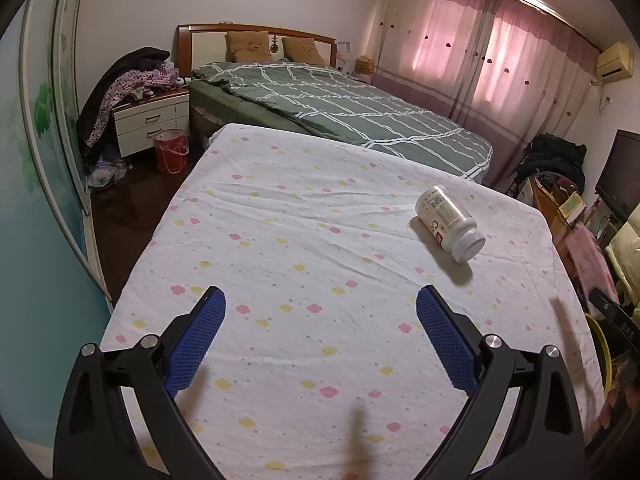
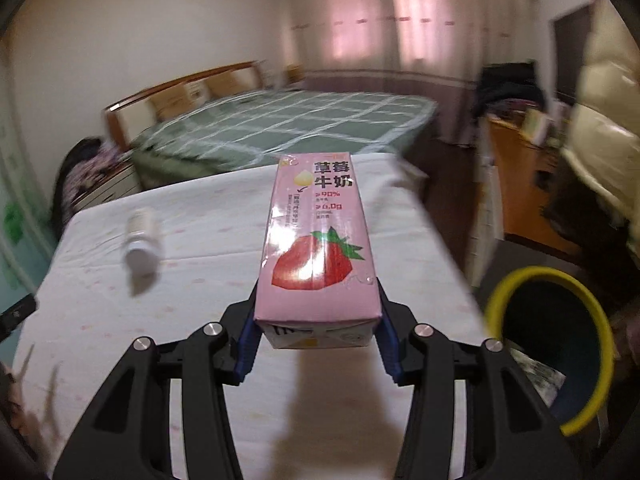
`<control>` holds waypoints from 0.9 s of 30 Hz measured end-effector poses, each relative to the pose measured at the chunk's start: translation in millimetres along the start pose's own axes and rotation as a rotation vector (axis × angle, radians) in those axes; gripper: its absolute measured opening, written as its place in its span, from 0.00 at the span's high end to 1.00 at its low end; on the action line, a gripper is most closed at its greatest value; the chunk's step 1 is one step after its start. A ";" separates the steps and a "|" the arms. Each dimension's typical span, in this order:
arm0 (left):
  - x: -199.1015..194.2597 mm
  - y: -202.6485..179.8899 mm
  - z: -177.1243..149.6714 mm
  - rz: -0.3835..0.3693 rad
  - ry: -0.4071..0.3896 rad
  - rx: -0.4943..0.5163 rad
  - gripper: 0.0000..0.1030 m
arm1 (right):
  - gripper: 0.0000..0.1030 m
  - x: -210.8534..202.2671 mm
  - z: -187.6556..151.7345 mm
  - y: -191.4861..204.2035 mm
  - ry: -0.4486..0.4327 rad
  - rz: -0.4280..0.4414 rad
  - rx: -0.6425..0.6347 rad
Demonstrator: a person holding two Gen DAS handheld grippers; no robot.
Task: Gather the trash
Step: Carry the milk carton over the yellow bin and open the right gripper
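Observation:
A white pill bottle lies on its side on the flower-print sheet of the table; it also shows blurred in the right wrist view. My left gripper is open and empty, above the sheet, with the bottle ahead to its right. My right gripper is shut on a pink strawberry milk carton and holds it above the table. A bin with a yellow rim stands on the floor to the right of the table.
A bed with a green checked cover stands beyond the table. A white nightstand piled with clothes and a red bucket are at the left. Cluttered furniture lines the right side.

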State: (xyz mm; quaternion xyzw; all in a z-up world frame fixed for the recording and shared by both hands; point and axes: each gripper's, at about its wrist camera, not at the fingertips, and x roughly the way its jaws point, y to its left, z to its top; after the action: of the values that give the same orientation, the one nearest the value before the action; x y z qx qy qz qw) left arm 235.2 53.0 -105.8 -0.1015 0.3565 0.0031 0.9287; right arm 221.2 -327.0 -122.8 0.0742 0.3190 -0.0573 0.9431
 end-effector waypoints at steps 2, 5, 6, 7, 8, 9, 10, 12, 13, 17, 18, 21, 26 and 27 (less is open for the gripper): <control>-0.5 -1.4 -0.7 -0.003 0.001 0.004 0.08 | 0.54 -6.1 -3.9 -21.5 -0.017 -0.054 0.045; -0.5 -3.1 -1.3 -0.003 0.002 0.009 0.08 | 0.54 -13.6 -12.2 -58.4 -0.034 -0.157 0.105; -0.7 -3.4 -1.6 -0.003 0.003 0.009 0.08 | 0.54 -14.7 -14.2 -66.6 -0.033 -0.180 0.117; -0.4 -3.6 -1.8 -0.004 0.004 0.009 0.08 | 0.54 -15.9 -17.3 -77.8 -0.031 -0.205 0.135; -0.3 -3.6 -2.1 -0.004 0.004 0.009 0.08 | 0.54 -17.0 -20.0 -91.0 -0.025 -0.231 0.160; -0.2 -3.6 -2.2 -0.003 0.005 0.010 0.08 | 0.54 -17.9 -22.5 -99.5 -0.021 -0.245 0.178; 0.3 -4.0 -2.6 -0.001 0.006 0.010 0.08 | 0.54 -19.2 -24.7 -111.4 -0.013 -0.251 0.211; 1.3 -4.4 -2.5 0.000 0.009 0.013 0.08 | 0.54 -21.0 -26.6 -125.6 -0.013 -0.291 0.248; 1.5 -5.1 -2.7 0.001 0.009 0.015 0.08 | 0.54 -22.2 -27.8 -130.5 -0.016 -0.316 0.260; 2.7 -6.3 -3.1 0.003 0.011 0.018 0.08 | 0.54 -24.0 -31.2 -148.3 -0.018 -0.342 0.318; 2.8 -6.4 -3.2 0.003 0.011 0.018 0.08 | 0.54 -22.8 -31.4 -148.8 -0.016 -0.345 0.326; 2.5 -6.6 -3.2 0.001 0.009 0.018 0.08 | 0.52 -24.3 -34.0 -155.4 -0.010 -0.376 0.349; 3.5 -7.4 -3.9 -0.003 0.009 0.022 0.08 | 0.20 -30.4 -34.6 -154.2 -0.054 -0.411 0.348; 3.5 -8.0 -4.0 -0.003 0.009 0.024 0.08 | 0.20 -31.9 -33.6 -149.0 -0.064 -0.420 0.326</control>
State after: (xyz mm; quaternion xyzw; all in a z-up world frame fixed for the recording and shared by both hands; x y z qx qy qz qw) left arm 235.8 44.2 -109.5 -0.0910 0.3608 -0.0030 0.9282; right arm 153.0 -465.5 -145.1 0.1555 0.2840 -0.3045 0.8958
